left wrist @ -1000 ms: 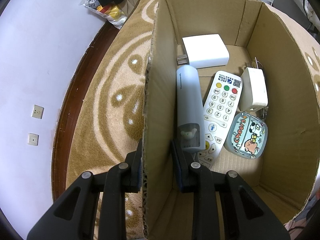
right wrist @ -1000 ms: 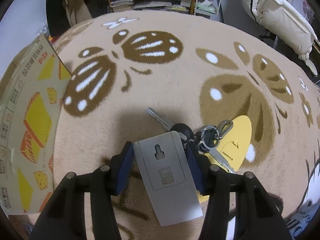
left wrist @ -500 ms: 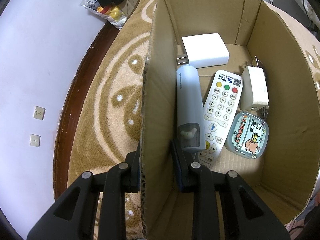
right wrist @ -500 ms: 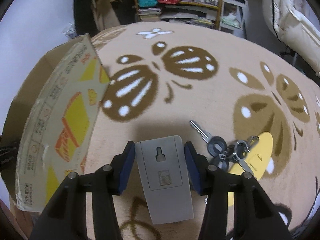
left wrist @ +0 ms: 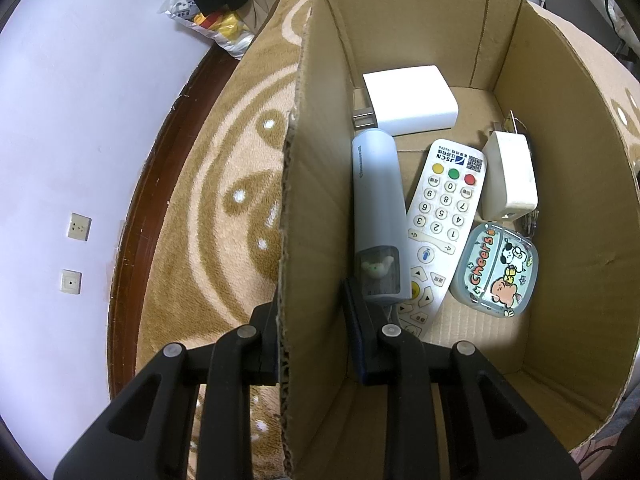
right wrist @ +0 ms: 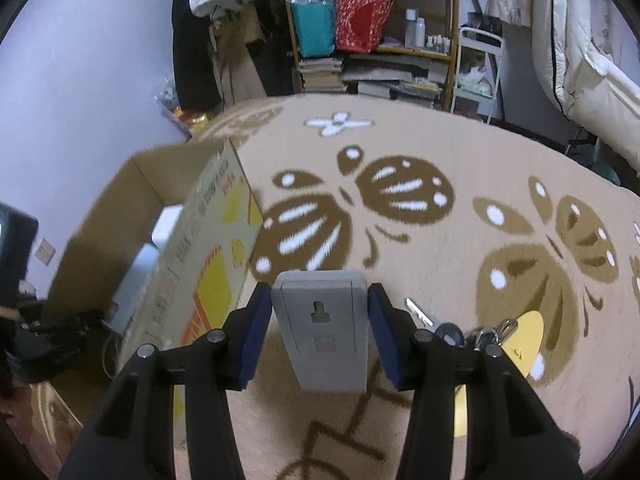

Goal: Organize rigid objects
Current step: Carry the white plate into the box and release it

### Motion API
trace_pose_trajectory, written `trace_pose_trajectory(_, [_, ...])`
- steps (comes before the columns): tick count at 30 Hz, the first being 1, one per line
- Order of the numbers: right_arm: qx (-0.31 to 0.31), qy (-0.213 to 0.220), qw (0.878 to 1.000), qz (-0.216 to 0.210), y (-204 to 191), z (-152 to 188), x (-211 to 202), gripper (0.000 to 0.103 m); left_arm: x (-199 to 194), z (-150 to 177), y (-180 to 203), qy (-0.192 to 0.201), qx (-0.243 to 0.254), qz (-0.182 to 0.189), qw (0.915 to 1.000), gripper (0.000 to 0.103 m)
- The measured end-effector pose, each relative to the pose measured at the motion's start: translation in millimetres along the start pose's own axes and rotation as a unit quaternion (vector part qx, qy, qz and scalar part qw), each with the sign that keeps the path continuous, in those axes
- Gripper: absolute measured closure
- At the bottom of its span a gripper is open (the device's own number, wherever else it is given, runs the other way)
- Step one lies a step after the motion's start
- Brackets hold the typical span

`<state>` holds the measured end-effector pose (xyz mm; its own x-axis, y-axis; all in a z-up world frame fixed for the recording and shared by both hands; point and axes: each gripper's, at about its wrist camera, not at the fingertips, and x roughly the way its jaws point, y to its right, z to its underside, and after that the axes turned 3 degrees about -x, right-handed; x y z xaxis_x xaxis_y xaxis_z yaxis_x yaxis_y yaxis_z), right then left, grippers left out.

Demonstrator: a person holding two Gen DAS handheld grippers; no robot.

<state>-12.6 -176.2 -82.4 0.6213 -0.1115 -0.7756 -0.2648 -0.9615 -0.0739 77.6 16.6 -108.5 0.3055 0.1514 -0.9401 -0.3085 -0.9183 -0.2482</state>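
— Cardboard box (left wrist: 320, 184) on the carpet (left wrist: 208, 216), did you see how it was held?

— Yes. The left gripper (left wrist: 310, 320) was pinching the box's left wall, one finger outside and one finger inside.

— And what lay in the box?

— A white charger block (left wrist: 408, 98) at the far end, a pale blue tube-shaped device (left wrist: 378, 208) along the left wall, a white remote (left wrist: 438, 216) just beside it, a small white adapter (left wrist: 508, 176) to the right, and a cartoon-printed case (left wrist: 496, 272) near the remote's lower end.

— And the other hand?

— The right gripper (right wrist: 318, 312) was pressed on a grey device (right wrist: 324, 332) — its back side faced up, with a keyhole slot. It hung above the carpet, to the right of the box, whose printed outer wall (right wrist: 208, 248) showed yellow shapes.

— Anything on the floor?

— A bunch of keys (right wrist: 452, 326) with a yellow tag (right wrist: 524, 340) lay on the carpet, just right of that gripper. Shelves (right wrist: 372, 32) stood behind.
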Motion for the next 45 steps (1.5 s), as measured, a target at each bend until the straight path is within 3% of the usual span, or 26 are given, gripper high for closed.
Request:
trace_pose_trajectory(10, [0.026,0.047,0.998,-0.016,-1,-22,-29,0.052,1,0,1,-0.001,0.001,-0.001,1.0,0.078])
trace_pose_trajectory(29, [-0.026,0.131,0.987,-0.089,-58,-70,-91,0.052,2,-1,3,-0.001,0.002,-0.001,1.0,0.078])
trace_pose_trajectory(36, [-0.039,0.129,0.985,-0.106,-74,-68,-91,0.052,3,-1,2,-0.001,0.001,0.001,1.0,0.078])
trace_pose_trajectory(45, [-0.046,0.08,0.988,-0.122,-84,-46,-64,0.052,5,-1,-2,-0.002,-0.002,0.006,1.0,0.078])
